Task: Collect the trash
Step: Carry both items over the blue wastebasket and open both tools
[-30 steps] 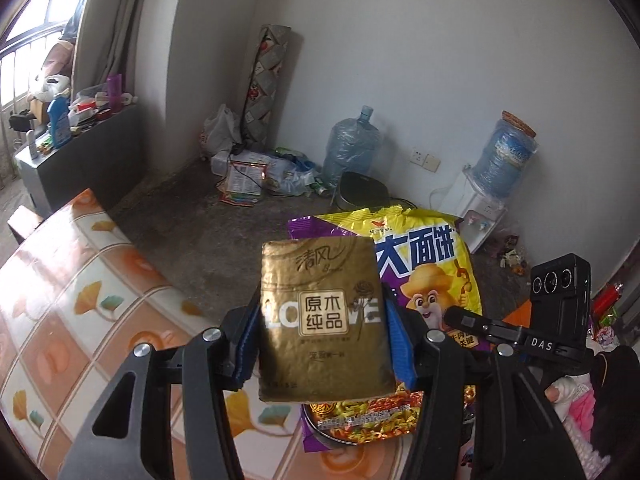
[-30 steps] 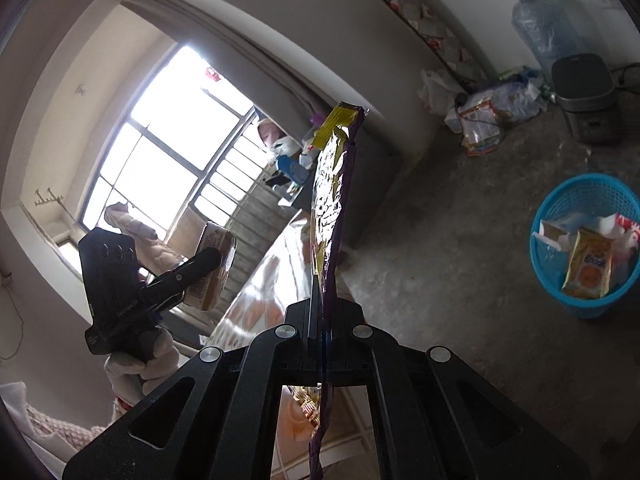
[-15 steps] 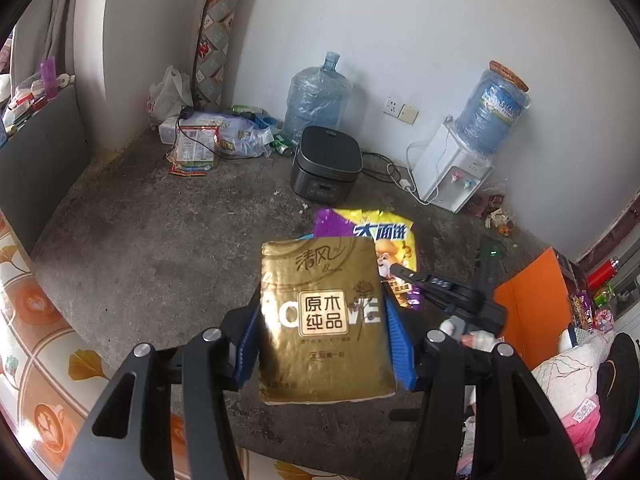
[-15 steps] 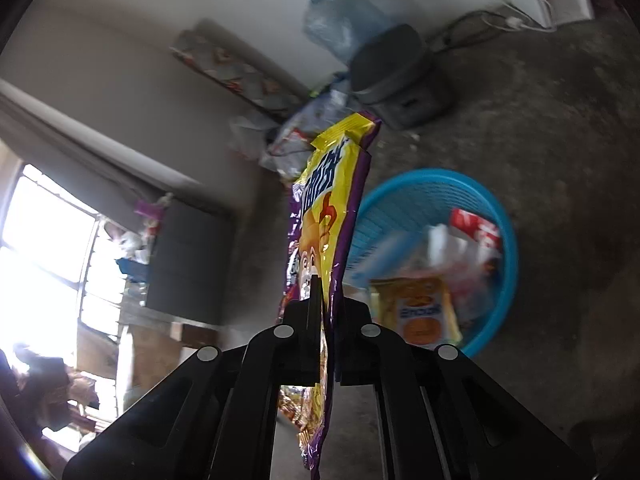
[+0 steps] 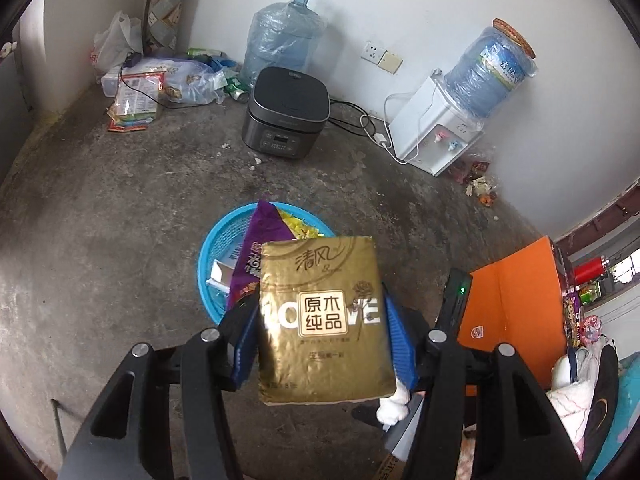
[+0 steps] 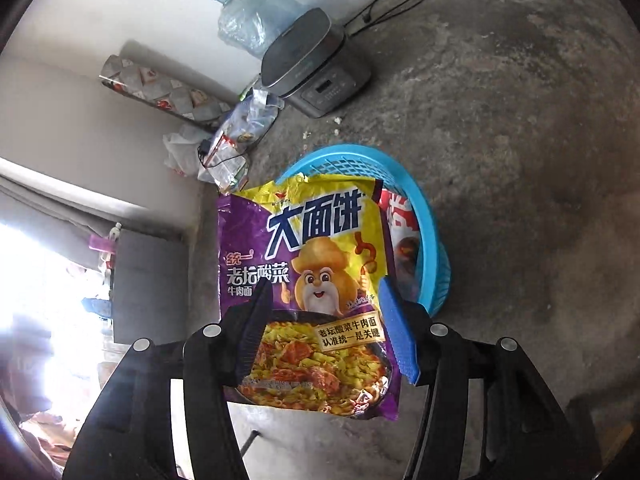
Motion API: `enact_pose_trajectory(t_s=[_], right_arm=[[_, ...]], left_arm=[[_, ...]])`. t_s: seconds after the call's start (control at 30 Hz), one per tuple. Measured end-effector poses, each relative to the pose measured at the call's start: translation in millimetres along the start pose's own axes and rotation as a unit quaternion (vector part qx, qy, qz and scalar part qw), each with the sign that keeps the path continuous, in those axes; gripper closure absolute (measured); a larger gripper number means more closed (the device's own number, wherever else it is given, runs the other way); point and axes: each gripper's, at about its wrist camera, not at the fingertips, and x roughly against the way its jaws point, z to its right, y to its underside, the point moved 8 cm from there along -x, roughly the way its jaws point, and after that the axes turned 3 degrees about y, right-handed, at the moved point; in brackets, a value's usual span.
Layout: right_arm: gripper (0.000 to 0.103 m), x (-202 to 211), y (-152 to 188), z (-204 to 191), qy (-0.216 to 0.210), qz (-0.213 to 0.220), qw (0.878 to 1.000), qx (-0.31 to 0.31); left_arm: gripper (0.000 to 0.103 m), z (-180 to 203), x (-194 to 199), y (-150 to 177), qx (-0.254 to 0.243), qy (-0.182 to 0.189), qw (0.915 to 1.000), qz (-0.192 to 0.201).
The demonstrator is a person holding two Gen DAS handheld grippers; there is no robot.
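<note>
Both grippers hang over the blue basket (image 6: 424, 216) with trash between their fingers. On my right gripper (image 6: 324, 332) the jaws are opening: the pads stand apart at the two sides of the purple-and-yellow noodle packet (image 6: 308, 280), which lies flat-on across the middle of the right wrist frame, its top edge over the basket rim; whether a pad touches it I cannot tell. My left gripper (image 5: 320, 340) is also opening, yet the gold tissue pack (image 5: 322, 320) sits upright between the blue pads, filling the lower centre of the left wrist frame, and looks gripped at both edges. Behind it, in that view, the basket shows at centre with a purple wrapper and other scraps already inside, so I judge part of the collecting done. Left to do, as I read it: let the noodle packet fall in, then the tissue pack. Further out, toward the upper left of the left wrist frame, loose bags and wrappers (image 5: 160, 84) lie by the wall beside the dark cooker (image 5: 286, 114); these may need collecting too.
</note>
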Motion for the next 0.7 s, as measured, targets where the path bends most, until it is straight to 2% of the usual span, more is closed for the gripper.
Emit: enact_pose_trajectory(t_s=[0.07, 0.17, 0.23, 0.33, 0.47, 0.63, 0.7], right_arm=[[0.050, -5, 1, 0, 0.002, -0.005, 1.000, -0.005], [0.050, -6, 7, 3, 0.005, -0.010, 1.000, -0.011], [0.050, -4, 9, 0, 0.007, -0.007, 1.000, -0.006], [0.050, -6, 12, -9, 0.007, -0.007, 1.000, 0.012], [0.056, -8, 17, -27, 0.009, -0.007, 0.998, 0.055], [0.065, -14, 25, -51, 0.016, -0.015, 0.993, 0.112], [0.072, -22, 29, -61, 0.025, -0.025, 0.990, 0.136]], left_arm=[[0.031, -6, -30, -3, 0.010, -0.011, 0.9997, -0.019], [0.030, -24, -63, -4, 0.034, -0.058, 0.9969, -0.041], [0.030, -32, -63, -1, 0.046, -0.071, 0.9956, -0.041], [0.030, -41, -45, 2, 0.045, -0.070, 0.9962, -0.026], [0.030, -46, -10, -2, 0.029, -0.070, 0.9971, 0.001], [0.030, -48, 53, -5, 0.000, -0.072, 0.9967, 0.038], [0.030, -54, 86, 1, -0.009, -0.077, 0.9955, 0.055]])
